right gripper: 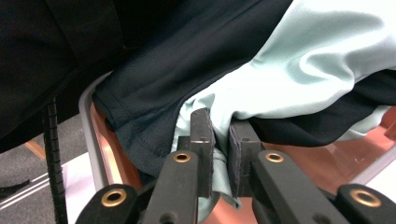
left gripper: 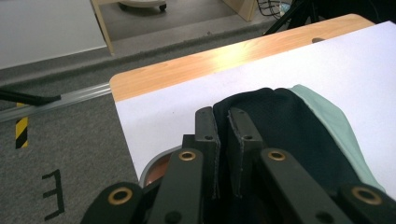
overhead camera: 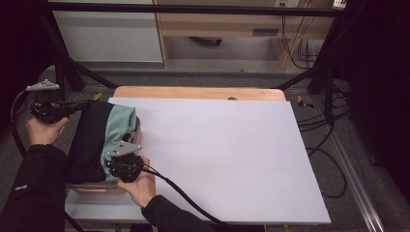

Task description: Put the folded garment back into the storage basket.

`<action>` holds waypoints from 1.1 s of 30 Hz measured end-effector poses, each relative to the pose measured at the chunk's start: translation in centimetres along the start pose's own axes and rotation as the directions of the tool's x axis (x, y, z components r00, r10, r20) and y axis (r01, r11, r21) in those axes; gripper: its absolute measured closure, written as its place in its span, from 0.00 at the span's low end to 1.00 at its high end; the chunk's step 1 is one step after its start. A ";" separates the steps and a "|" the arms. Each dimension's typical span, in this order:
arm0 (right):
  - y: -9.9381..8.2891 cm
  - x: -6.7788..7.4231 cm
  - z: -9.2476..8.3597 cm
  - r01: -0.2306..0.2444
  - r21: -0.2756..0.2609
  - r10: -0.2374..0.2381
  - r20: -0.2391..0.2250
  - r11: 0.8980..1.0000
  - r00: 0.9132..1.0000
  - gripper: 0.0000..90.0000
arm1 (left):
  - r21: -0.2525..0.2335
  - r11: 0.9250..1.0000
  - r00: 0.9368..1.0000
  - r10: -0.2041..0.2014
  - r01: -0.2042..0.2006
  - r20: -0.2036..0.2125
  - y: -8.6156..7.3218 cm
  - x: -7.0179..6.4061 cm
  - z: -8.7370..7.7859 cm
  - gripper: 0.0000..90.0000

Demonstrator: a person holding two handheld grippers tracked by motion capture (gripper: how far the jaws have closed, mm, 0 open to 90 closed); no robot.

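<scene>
Gripping the same garment (overhead camera: pixel 96 140) at two ends, both my tools are nearly shut on cloth at the table's left edge. My left gripper (left gripper: pixel 223 140) has its jaws closed to a narrow slit over the dark fabric, a fold of black mesh caught between the pads, as its own view shows. My right gripper (right gripper: pixel 219 154) is pinched just as tightly on a pale mint-green panel where it meets the black hem. From above, the left gripper (overhead camera: pixel 53 110) sits at the far-left end of the bundle and the right gripper (overhead camera: pixel 124 166) at its near edge, each in a hand with a dark sleeve. The high view alone gives the layout: the garment heaped in a shallow tray (overhead camera: pixel 96 187) beside a large white sheet (overhead camera: pixel 222 159) covering the wooden table (overhead camera: pixel 193 93). The right gripper view adds the tray's grey rim and coppery floor (right gripper: pixel 116 172) under the cloth; the left gripper view shows the grey carpet (left gripper: pixel 60 154) beyond the table's corner.
</scene>
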State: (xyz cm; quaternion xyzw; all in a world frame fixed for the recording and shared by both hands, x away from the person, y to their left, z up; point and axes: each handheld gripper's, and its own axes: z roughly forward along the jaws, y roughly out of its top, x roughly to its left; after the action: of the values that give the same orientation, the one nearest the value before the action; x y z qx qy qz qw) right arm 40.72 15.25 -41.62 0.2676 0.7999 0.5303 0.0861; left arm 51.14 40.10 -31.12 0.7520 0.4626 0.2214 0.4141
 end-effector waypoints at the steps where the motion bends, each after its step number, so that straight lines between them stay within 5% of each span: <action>1: 0.0 0.0 0.1 0.002 0.001 -0.002 0.001 1.000 1.000 0.92 | 0.001 1.000 1.000 -0.007 0.007 0.004 -0.1 0.1 0.1 0.92; 8: -0.1 0.1 0.1 0.016 0.008 -0.016 0.009 1.000 1.000 0.93 | 0.032 0.999 1.000 -0.005 0.005 0.001 -1.2 0.2 1.2 0.92; 12: -0.2 -0.1 0.0 0.017 0.015 -0.017 0.007 1.000 1.000 0.93 | 0.033 0.996 0.997 -0.082 0.082 0.008 -2.0 1.2 2.1 0.89; 17: -0.5 0.0 0.6 0.025 0.075 -0.026 0.007 0.997 1.000 0.91 | 0.074 0.986 0.987 -0.145 0.150 -0.063 -3.2 2.1 3.2 0.84; 21: -1.0 0.0 0.8 0.089 0.074 -0.092 0.037 0.993 0.995 0.58 | 0.060 0.984 0.983 -0.160 0.165 -0.088 -3.3 2.0 3.1 0.61; 25: -0.5 -1.0 -0.5 0.077 0.023 -0.078 0.059 0.997 0.995 0.36 | -0.011 0.984 0.982 -0.178 0.178 -0.069 -3.2 1.5 2.2 0.45; 28: -0.4 -1.8 -1.7 0.069 -0.024 -0.067 0.053 0.997 0.996 0.30 | -0.063 0.982 0.982 -0.183 0.180 -0.048 -3.3 0.8 1.6 0.35; 33: -0.7 -3.5 -3.1 0.063 -0.029 -0.060 0.082 0.998 0.995 0.26 | -0.062 0.981 0.981 -0.189 0.186 -0.051 -4.2 -0.1 1.9 0.24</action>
State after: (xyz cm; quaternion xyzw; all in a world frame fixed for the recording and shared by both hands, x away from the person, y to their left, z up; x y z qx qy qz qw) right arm 42.11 10.70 -41.42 0.2629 0.7951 0.5286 0.1389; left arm 50.27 40.15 -35.60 0.6863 0.5367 0.2157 0.4410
